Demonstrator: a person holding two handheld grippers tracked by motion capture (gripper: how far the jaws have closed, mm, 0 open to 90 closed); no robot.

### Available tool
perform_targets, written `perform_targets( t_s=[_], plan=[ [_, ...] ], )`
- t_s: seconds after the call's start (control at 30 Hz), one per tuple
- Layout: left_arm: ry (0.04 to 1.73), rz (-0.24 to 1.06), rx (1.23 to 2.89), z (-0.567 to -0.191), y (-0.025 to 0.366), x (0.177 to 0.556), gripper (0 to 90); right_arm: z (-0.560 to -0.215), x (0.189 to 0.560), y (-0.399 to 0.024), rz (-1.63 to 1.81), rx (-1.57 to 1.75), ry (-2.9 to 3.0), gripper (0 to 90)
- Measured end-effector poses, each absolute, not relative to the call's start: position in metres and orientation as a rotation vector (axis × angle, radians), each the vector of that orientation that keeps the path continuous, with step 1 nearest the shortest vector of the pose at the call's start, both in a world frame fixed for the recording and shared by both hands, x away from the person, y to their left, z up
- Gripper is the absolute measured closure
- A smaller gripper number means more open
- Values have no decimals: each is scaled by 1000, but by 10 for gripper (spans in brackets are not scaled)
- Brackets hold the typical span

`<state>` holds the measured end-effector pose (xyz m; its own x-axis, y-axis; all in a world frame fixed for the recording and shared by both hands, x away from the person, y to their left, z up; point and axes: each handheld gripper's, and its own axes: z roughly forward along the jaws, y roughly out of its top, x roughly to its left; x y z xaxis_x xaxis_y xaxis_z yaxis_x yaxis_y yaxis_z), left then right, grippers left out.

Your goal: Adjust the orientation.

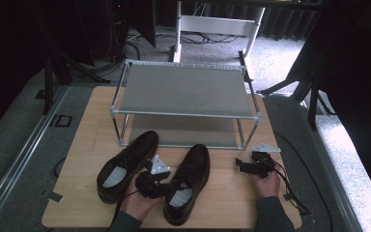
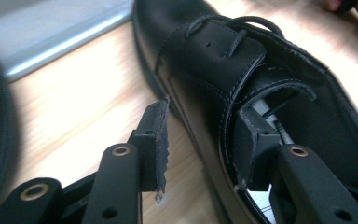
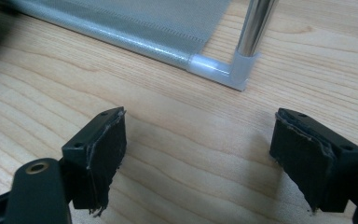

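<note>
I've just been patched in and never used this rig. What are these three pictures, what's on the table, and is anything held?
No robot: a person holds a two-jaw gripper in each hand. The high view looks down on a wooden table with a two-tier shoe rack and two black lace-up shoes. The other two views ride on the grippers. The left gripper straddles the side wall of the right-hand shoe, one jaw inside, pads not pressing. The left-hand shoe lies free. The right gripper is open over bare wood.
</note>
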<state>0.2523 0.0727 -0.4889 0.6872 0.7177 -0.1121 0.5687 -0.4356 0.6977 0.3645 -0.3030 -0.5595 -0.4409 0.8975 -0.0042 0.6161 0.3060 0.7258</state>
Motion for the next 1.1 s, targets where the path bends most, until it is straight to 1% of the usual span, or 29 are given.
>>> perform_targets(
  t_s=[0.07,0.13,0.2,0.23,0.27,0.33,0.37,0.4,0.47,0.6,0.8,1.1],
  plan=[
    [964,239,2174,-490,67,251,606,-559,365,-303,929,1348,2169,178],
    [960,244,2199,-492,64,250,639,-559,365,-303,929,1348,2169,178],
    [972,231,2189,-494,65,251,655,-559,365,-303,929,1348,2169,178],
    [974,235,2187,-493,66,251,677,-559,365,-303,929,1348,2169,178],
    [977,270,2190,-491,68,250,711,-559,365,-303,929,1348,2169,178],
    [1011,323,2174,-487,75,250,794,-559,365,-303,929,1348,2169,178],
    [1029,342,2169,-486,79,251,823,-559,365,-303,929,1348,2169,178],
    [1046,354,2157,-486,83,252,832,-559,365,-303,929,1348,2169,178],
    [1078,353,2144,-486,92,253,838,-559,365,-303,929,1348,2169,178],
    [1160,432,2101,-486,105,250,841,-559,365,-303,929,1348,2169,178],
    [1253,483,2065,-482,130,247,839,-559,365,-303,929,1348,2169,178],
    [1329,528,2013,-485,143,237,840,-559,365,-303,929,1348,2169,178]
  ],
)
